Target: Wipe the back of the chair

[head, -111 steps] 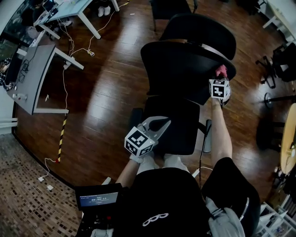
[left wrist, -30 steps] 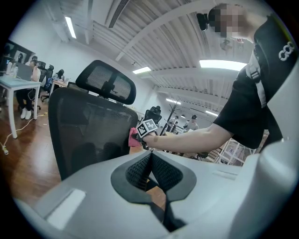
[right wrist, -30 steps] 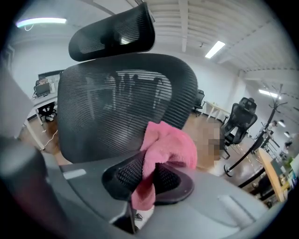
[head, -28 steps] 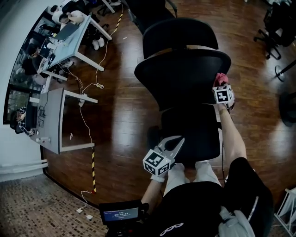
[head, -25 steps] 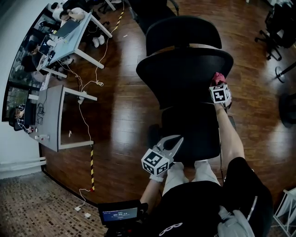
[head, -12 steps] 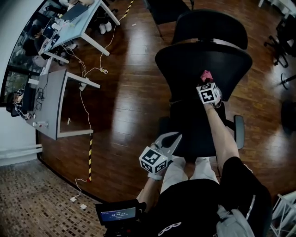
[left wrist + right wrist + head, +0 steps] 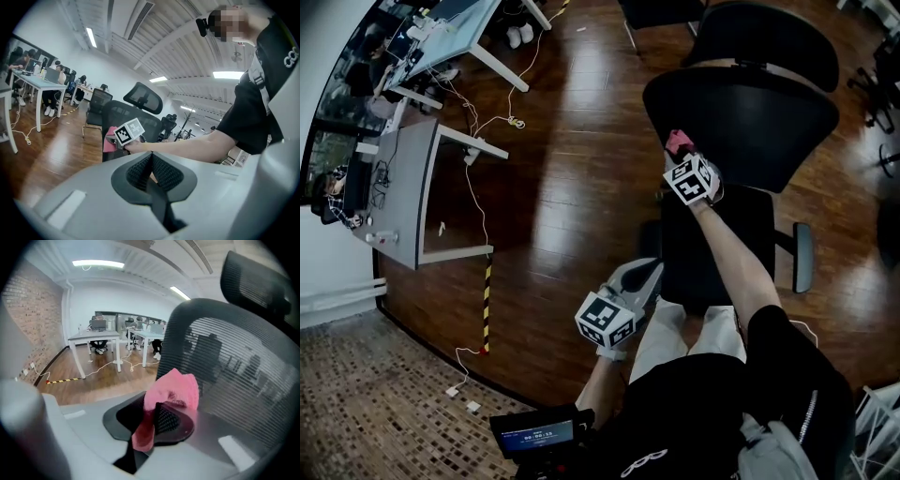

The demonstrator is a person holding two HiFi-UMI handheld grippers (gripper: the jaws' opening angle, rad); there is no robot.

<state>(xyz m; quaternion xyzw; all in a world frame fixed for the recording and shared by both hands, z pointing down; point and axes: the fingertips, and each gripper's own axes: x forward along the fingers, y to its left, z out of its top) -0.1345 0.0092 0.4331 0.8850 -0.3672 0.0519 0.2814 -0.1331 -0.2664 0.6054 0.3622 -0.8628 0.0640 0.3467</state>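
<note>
Far off to the left of both tools, a grey counter [image 7: 398, 187] and a pale one [image 7: 455, 28] stand on the wooden floor [image 7: 572, 187]. Loose cables [image 7: 512, 122] trail around them, and a strip of yellow-and-black tape [image 7: 487, 309] lies left of the left tool [image 7: 645, 275]. That tool sits low, just in front of the person's knees [image 7: 661, 330]. The arm behind it is bent and tucked in, the marker cube toward the body and the jaws aimed forward and up to the right. In the left gripper view its ribbed pads [image 7: 139, 171] are pressed together with nothing between them, and they look toward the other tool's cube and outstretched arm.

The right arm [image 7: 727, 258] reaches out nearly straight, its bare forearm passing over the seat [image 7: 750, 216] of the black chair [image 7: 741, 94]. It carries the right tool [image 7: 680, 157] ahead of the left one. The right tool's jaws are clamped on a pink cloth [image 7: 678, 141], which bunches up past the pads and hangs down between them in the right gripper view. The cloth sits at the left edge of the mesh backrest [image 7: 243, 362], but no view settles whether it presses on the mesh. The backrest spreads away to the right of this tool, with the headrest [image 7: 769, 37] beyond it and an armrest [image 7: 803, 258] to the right of the forearm
</note>
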